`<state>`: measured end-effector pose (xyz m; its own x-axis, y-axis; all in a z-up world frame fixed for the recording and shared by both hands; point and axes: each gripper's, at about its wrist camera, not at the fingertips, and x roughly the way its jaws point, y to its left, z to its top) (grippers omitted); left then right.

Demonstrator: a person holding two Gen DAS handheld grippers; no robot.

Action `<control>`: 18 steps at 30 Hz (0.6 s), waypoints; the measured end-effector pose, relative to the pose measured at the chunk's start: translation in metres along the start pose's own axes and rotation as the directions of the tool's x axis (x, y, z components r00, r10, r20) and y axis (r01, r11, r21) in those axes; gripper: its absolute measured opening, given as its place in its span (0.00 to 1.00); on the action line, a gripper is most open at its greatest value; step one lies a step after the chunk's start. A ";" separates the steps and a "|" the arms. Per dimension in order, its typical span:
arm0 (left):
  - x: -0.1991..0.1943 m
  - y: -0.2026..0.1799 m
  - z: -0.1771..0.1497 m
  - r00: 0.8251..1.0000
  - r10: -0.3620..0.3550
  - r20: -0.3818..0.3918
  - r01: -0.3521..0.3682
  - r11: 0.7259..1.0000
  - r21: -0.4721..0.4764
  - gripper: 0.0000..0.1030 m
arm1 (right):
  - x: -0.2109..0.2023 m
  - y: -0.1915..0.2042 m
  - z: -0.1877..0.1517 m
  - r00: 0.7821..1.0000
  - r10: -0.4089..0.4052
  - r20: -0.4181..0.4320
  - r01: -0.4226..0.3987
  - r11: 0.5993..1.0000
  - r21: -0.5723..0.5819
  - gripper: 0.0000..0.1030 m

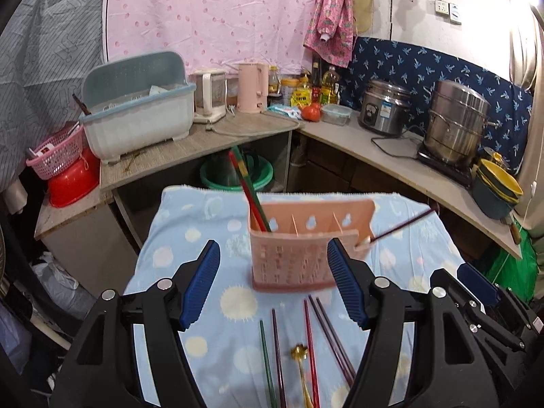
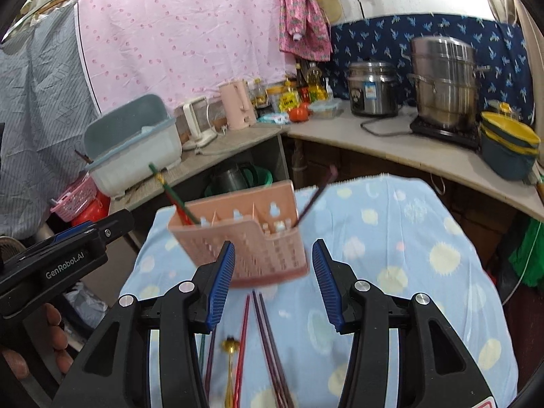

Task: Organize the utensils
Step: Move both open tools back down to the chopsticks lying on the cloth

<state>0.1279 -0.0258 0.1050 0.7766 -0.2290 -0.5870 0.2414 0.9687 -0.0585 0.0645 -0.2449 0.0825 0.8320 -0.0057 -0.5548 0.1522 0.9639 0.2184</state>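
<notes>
A pink slotted utensil holder [image 1: 299, 255] [image 2: 251, 248] stands on the blue dotted cloth [image 1: 190, 238] [image 2: 391, 255]. A red and a green chopstick [image 1: 253, 200] [image 2: 176, 200] lean out of its left compartment. One dark chopstick [image 1: 401, 226] [image 2: 314, 200] sticks out at its right end. On the cloth in front lie a green chopstick [image 1: 267, 360], a purple one [image 1: 277, 350], a gold spoon [image 1: 301, 367] [image 2: 230, 367], a red chopstick [image 1: 311, 346] [image 2: 242, 346] and a dark pair [image 1: 335, 340] [image 2: 268, 350]. My left gripper [image 1: 273, 248] [image 2: 68, 255] hangs open above them, short of the holder. My right gripper [image 2: 273, 248] [image 1: 476, 285] is open too and holds nothing.
Behind the table runs an L-shaped counter [image 1: 391, 159] with a blue dish rack [image 1: 136, 115], a pink kettle [image 1: 251, 88], bottles, a rice cooker [image 1: 384, 108], a steel pot [image 1: 455, 125] and stacked bowls [image 1: 499, 187]. A green basin [image 1: 234, 173] sits under the counter. A hand [image 2: 51, 340] holds the left gripper.
</notes>
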 end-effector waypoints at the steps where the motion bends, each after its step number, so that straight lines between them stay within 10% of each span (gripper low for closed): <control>1: 0.000 0.000 -0.009 1.000 -0.001 -0.016 0.001 1.000 -0.002 0.60 | -0.001 -0.002 -0.008 1.000 -0.003 -0.015 0.003 1.000 0.001 0.45; 18: 0.001 0.024 -0.168 0.964 -0.004 -0.267 -0.008 0.999 -0.044 0.60 | 0.000 -0.035 -0.146 0.954 -0.072 -0.292 0.058 0.997 -0.056 0.43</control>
<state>0.0371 0.0134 -0.0329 0.5920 -0.1985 -0.7812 0.2089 0.9739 -0.0891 -0.0184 -0.2395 -0.0423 0.6266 0.0027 -0.7793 0.1703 0.9754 0.1403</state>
